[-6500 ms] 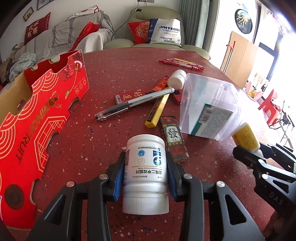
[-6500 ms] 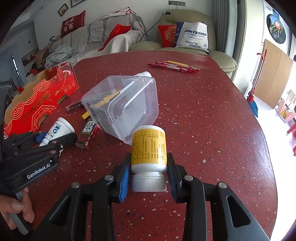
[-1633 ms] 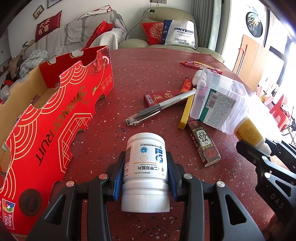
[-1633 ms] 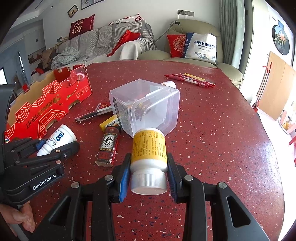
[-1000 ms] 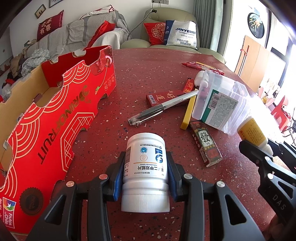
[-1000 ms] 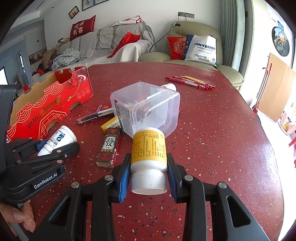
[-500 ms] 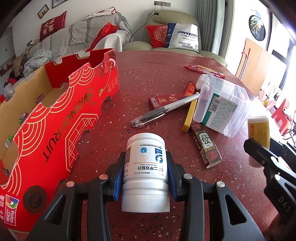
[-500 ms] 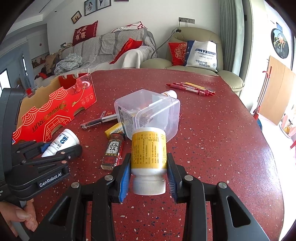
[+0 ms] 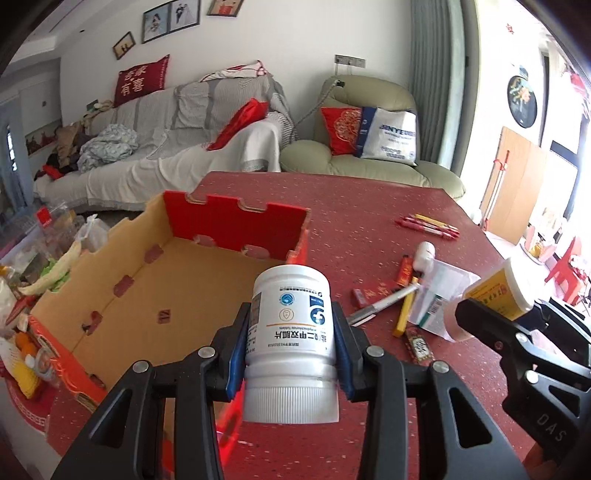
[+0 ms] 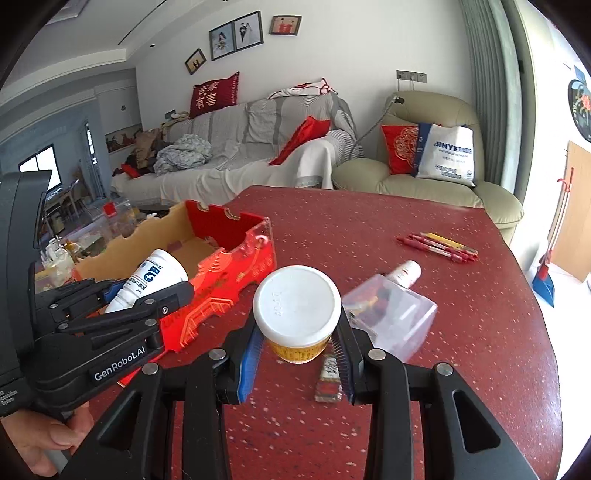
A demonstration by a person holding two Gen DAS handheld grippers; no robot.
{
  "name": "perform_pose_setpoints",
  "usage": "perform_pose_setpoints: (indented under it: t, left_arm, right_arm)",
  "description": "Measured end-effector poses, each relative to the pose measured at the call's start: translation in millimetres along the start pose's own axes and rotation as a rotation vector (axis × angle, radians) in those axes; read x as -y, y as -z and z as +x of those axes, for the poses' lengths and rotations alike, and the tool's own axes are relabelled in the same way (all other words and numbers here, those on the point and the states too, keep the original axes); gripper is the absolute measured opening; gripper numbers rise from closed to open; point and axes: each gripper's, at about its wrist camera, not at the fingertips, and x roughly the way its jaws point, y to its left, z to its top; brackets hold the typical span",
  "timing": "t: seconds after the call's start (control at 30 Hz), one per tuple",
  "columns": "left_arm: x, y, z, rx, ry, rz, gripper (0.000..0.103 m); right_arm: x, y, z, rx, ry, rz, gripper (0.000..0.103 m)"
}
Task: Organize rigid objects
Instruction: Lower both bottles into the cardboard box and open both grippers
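Between closed jaws, white bottle [image 9: 290, 322]

Grey-draped sofa [image 9: 177, 122], green armchair [image 9: 373, 136] — framed photos [image 10: 236, 33] on white wall.

Three bottles: white one [image 9: 290, 325] at 6 o'clock, yellow one [image 9: 496, 293] at 3, small one [image 9: 423, 254] at 2. One box [image 9: 147, 280]. One clear tub [image 9: 439, 295].

Near wall of the red cardboard box [image 9: 236, 225] hidden behind the left gripper [image 9: 291, 352], items inside the clear plastic container [image 10: 391, 314] beside the box blurred, yellow-labelled bottle [image 10: 297, 306] label mostly hidden under its cap.
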Motion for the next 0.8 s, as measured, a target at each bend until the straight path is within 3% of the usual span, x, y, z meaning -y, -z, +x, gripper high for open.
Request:
perform_pose_setpoints:
  t: [0.13, 0.33, 0.53, 0.8]
  left_arm:
    - [-53, -8, 4, -0.016, -0.094, -0.059, 0.043]
    - [-109, -4, 17, -0.059, -0.165, -0.104, 0.043]
    - [-133, 4, 35, -0.108, -0.165, -0.130, 0.043]
    - [-142, 10, 55, -0.151, -0.143, -0.151, 0.043]
  right_arm:
    - [-42, -18, 27, -0.025, -0.067, -0.064, 0.037]
    - [-94, -28, 68, -0.074, -0.141, -0.109, 0.037]
    - [-126, -32, 98, -0.116, -0.156, -0.159, 0.037]
    - [-129, -31, 122, -0.153, -0.135, -0.170, 0.037]
